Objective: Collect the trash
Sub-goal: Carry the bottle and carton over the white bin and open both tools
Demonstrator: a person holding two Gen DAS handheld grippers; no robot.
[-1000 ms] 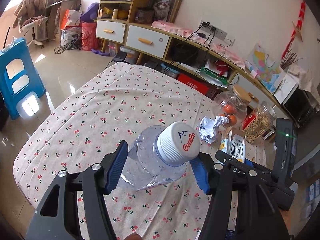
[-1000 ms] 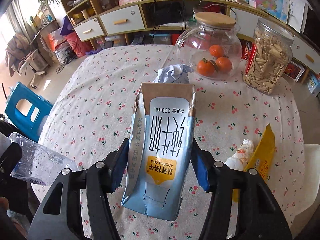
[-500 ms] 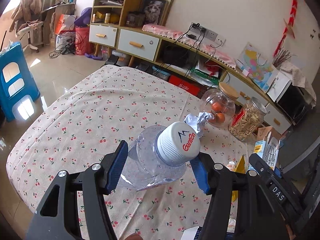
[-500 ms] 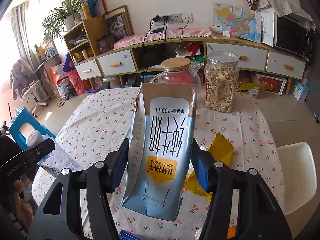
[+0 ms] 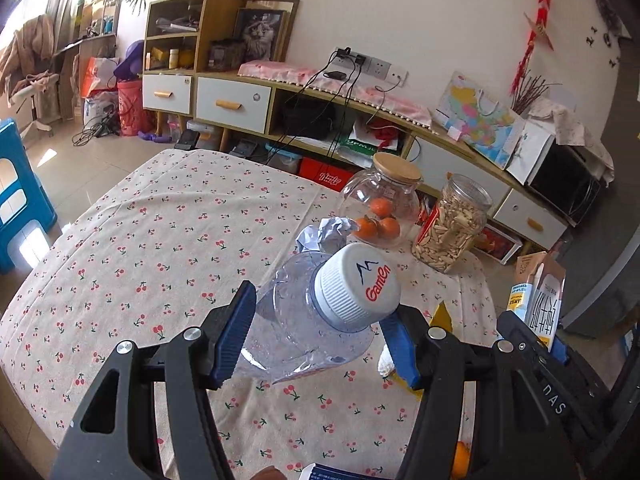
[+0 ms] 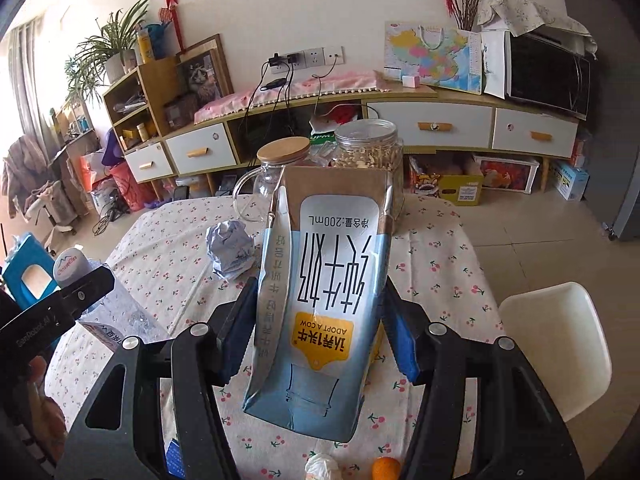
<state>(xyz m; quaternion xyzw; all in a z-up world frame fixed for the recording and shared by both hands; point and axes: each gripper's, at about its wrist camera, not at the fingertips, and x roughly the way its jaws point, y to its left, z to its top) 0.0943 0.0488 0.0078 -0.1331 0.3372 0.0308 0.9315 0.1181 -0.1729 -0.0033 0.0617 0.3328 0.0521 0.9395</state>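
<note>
Fingers (image 5: 236,334) of the left gripper (image 5: 320,340) are pinching a crushed plastic bottle (image 5: 312,320); the right gripper (image 6: 320,332) is pinching a milk carton (image 6: 320,300) above the tabletop (image 5: 140,240).

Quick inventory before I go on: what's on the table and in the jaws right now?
plastic bottle: one, clear with white cap, held in left gripper
milk carton: one, blue and brown, held in right gripper
crumpled paper: one, white, on tablecloth near the jars
glass jar: one, clear, wooden lid, oranges inside, far side of table
snack jar: one, clear, beside glass jar
yellow wrapper: one, behind left gripper's finger
tablecloth: one, cherry print
left gripper: black, blue pads
right gripper: black, blue pads
</note>
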